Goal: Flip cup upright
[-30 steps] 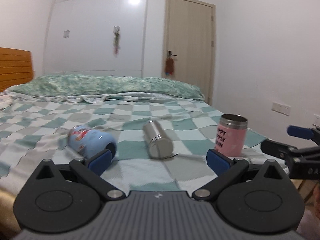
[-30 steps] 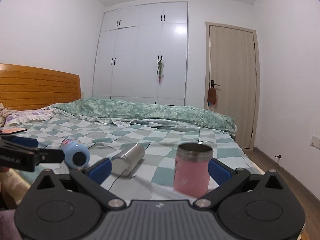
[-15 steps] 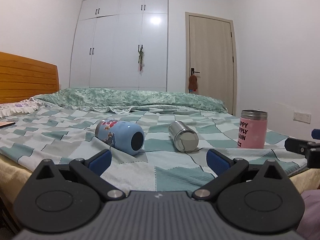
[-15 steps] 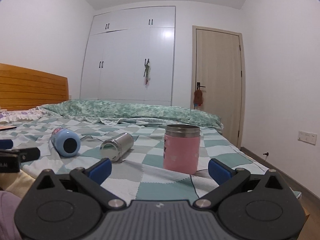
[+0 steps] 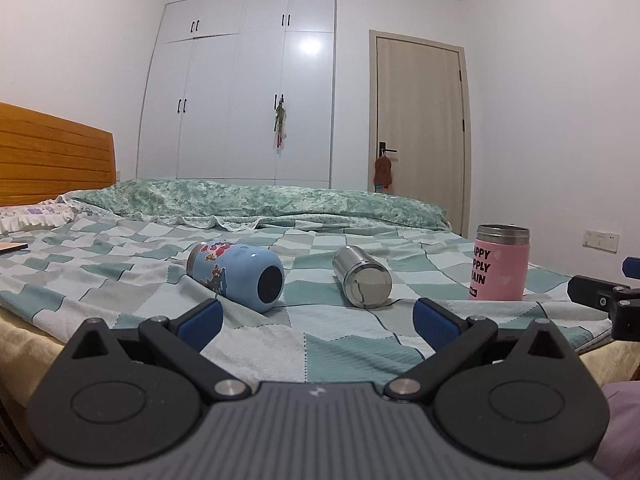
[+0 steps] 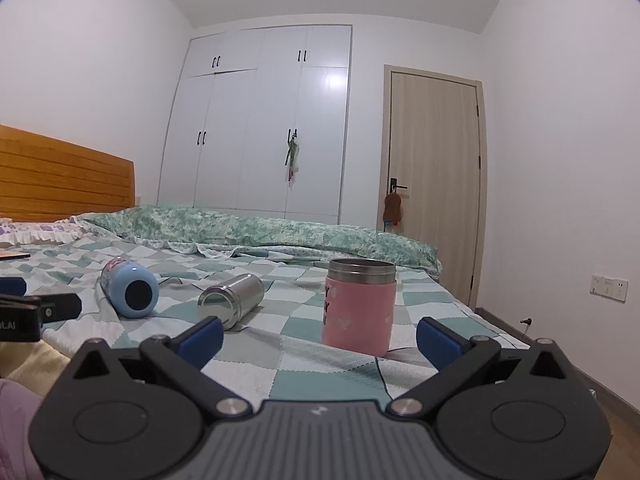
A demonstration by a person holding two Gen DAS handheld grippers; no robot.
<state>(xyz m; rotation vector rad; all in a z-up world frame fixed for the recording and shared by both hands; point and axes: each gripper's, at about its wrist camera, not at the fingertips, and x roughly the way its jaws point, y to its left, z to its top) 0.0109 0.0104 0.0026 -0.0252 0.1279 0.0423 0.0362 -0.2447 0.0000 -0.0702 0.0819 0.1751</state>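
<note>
Three cups are on the checked bed cover. A blue cup (image 5: pixel 236 275) with cartoon print lies on its side, base toward me; it also shows in the right wrist view (image 6: pixel 130 287). A steel cup (image 5: pixel 361 281) lies on its side beside it, seen too in the right wrist view (image 6: pixel 232 294). A pink cup (image 5: pixel 501 263) stands upright, open end up, close ahead in the right wrist view (image 6: pixel 359 306). My left gripper (image 5: pixel 318 320) is open and empty, short of the lying cups. My right gripper (image 6: pixel 319 338) is open and empty, just before the pink cup.
The bed (image 5: pixel 352 344) ends at a near edge just under both grippers. A folded green quilt (image 5: pixel 256 202) lies across the far side. A wooden headboard (image 5: pixel 52 160) is at left. A wardrobe (image 5: pixel 240 92) and a door (image 5: pixel 420 132) stand behind. A dark flat object (image 5: pixel 12 247) lies far left.
Both grippers have pulled back and dropped low, level with the bed surface. The cups have not moved. The jaws stay open.
</note>
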